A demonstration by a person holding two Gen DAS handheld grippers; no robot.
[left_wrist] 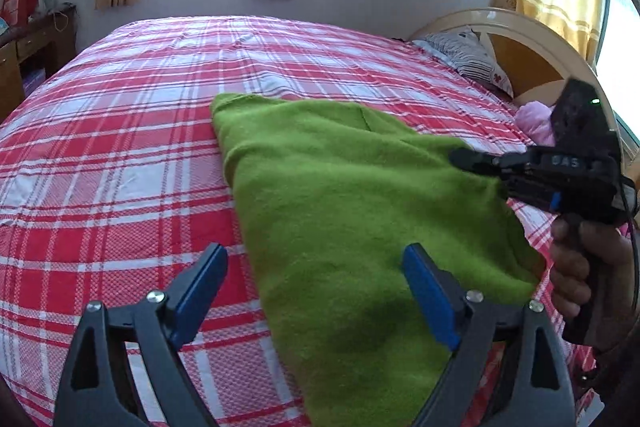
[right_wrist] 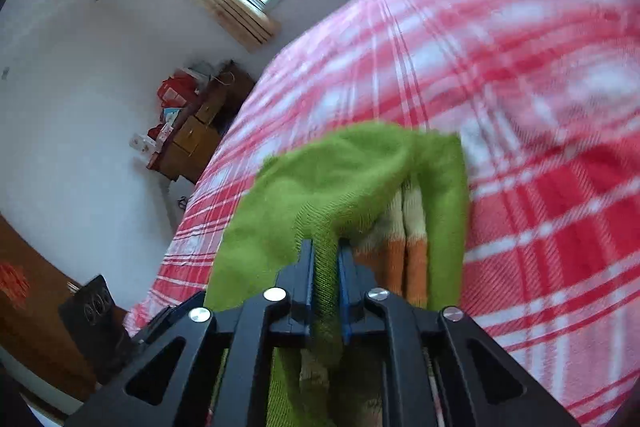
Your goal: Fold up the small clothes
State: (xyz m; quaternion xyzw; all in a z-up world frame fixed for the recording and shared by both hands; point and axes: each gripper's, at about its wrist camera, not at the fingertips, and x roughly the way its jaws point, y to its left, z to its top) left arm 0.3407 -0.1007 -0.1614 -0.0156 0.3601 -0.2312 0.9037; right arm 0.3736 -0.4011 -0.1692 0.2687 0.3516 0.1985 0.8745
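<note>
A green knitted garment point(left_wrist: 340, 195) lies on the red and white plaid bed point(left_wrist: 120, 147), running from the middle toward the near edge. My left gripper point(left_wrist: 316, 253) hovers open over its near end; the left finger is above the sheet, the right finger above the cloth, and nothing is gripped. At the right, a hand holds my right gripper point(left_wrist: 460, 159) at the garment's right edge. In the right wrist view, my right gripper point(right_wrist: 326, 247) is shut on a raised fold of the green garment point(right_wrist: 332, 179). An orange and cream striped part point(right_wrist: 408, 227) shows under the fold.
A striped pillow point(left_wrist: 468, 57) and a pink bundle point(left_wrist: 534, 123) lie by the curved headboard point(left_wrist: 520, 39) at the far right. A wooden desk point(left_wrist: 24, 47) with clutter stands left of the bed. Curtained windows line the far wall.
</note>
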